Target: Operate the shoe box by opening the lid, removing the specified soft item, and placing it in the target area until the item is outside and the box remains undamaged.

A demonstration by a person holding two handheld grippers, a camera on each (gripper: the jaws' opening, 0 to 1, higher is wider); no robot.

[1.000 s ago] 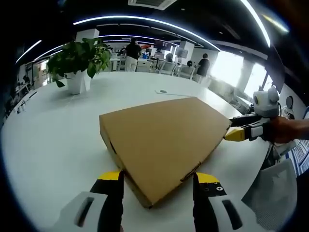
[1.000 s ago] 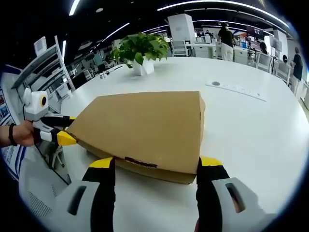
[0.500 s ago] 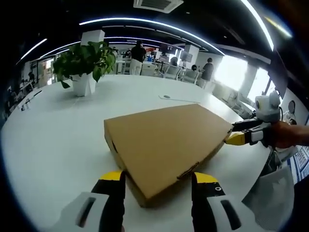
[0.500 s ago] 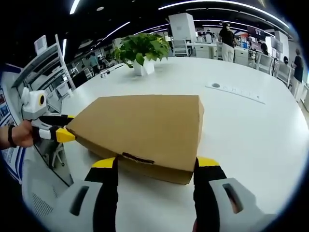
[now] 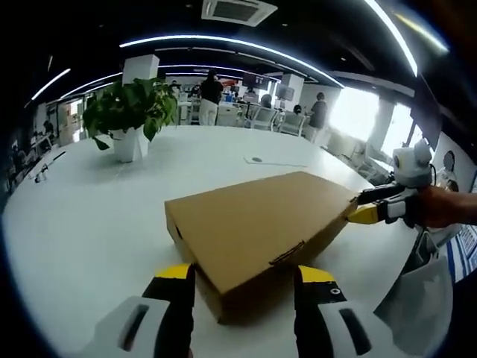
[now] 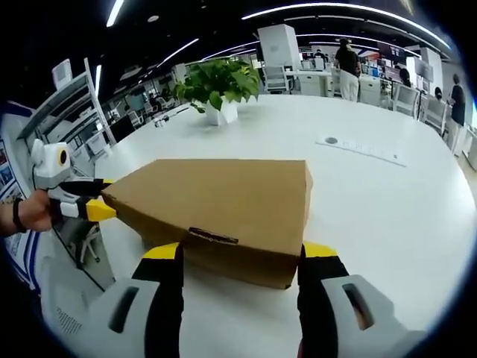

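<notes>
In the left gripper view, your left gripper [image 5: 242, 282] had its 2 yellow-tipped jaws spread wide apart, one on each side of the near corner of the shoe box [image 5: 261, 224]. The brown cardboard box lay flat on the white table [image 5: 89, 224] with its lid shut, and a small tab slot showed on the near edge. Your right gripper [image 5: 367, 213] came in from the right, its yellow tip touching the box's far right corner; you could not tell there whether its jaws were spread or together. A potted plant [image 5: 128, 112] stood well behind the box. In the right gripper view, your right gripper [image 6: 236, 257] also had its 2 jaws spread, straddling the box's [image 6: 223, 205] near edge by the tab slot. Your left gripper [image 6: 93, 209] sat at the box's left corner, held in your hand [image 6: 33, 212], with the plant [image 6: 218, 83] far back on the table [image 6: 373, 201].
</notes>
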